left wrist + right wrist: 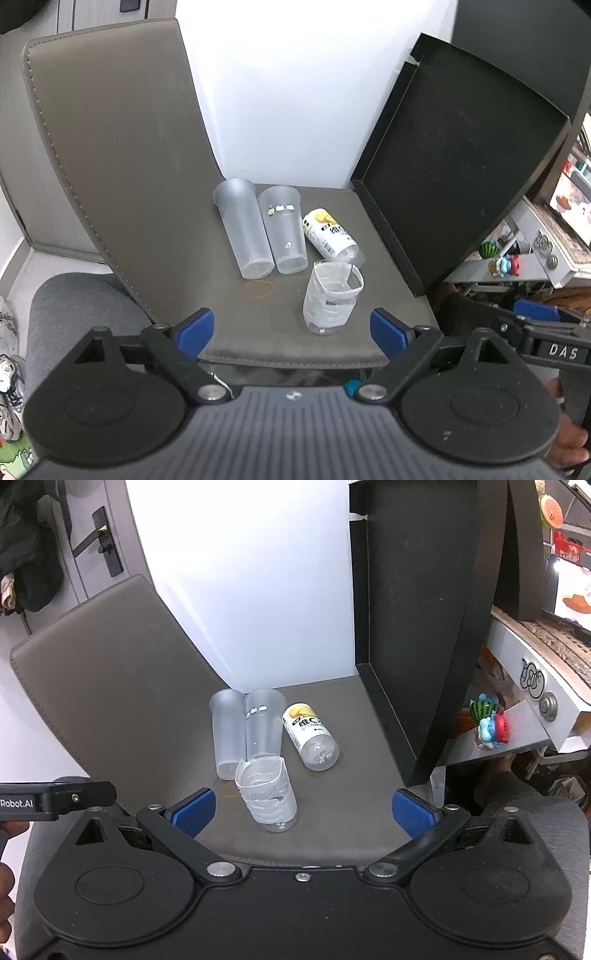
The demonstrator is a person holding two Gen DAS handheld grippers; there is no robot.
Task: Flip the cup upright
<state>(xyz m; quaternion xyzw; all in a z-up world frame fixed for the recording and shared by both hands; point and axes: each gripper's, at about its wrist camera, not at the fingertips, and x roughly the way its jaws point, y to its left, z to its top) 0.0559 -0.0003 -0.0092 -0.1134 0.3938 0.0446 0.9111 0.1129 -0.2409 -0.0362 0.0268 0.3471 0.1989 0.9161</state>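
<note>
On the grey chair seat [351, 332] ahead of me, four clear containers sit bunched together. The cut-down cup [330, 297] nearest me already stands with its mouth up, while two tall frosted cups [243, 229] [284, 232] lie on their sides, touching along their length, with the labelled bottle [328, 234] lying just beside them. Both tools are spread wide and hold nothing: my left hand-held gripper [291, 330] and my right hand-held gripper [303, 810] hover at the near edge of the seat.

My worry is reach. To get at either lying cup I must pass the standing one, and a finger could tip it. The frosted cups are round and light, so I judge that a nudge on one would roll its neighbour or the bottle. The propped black tray [461, 158] on the right crowds that side. A rubber band [257, 288] lies by the cup bases.
</note>
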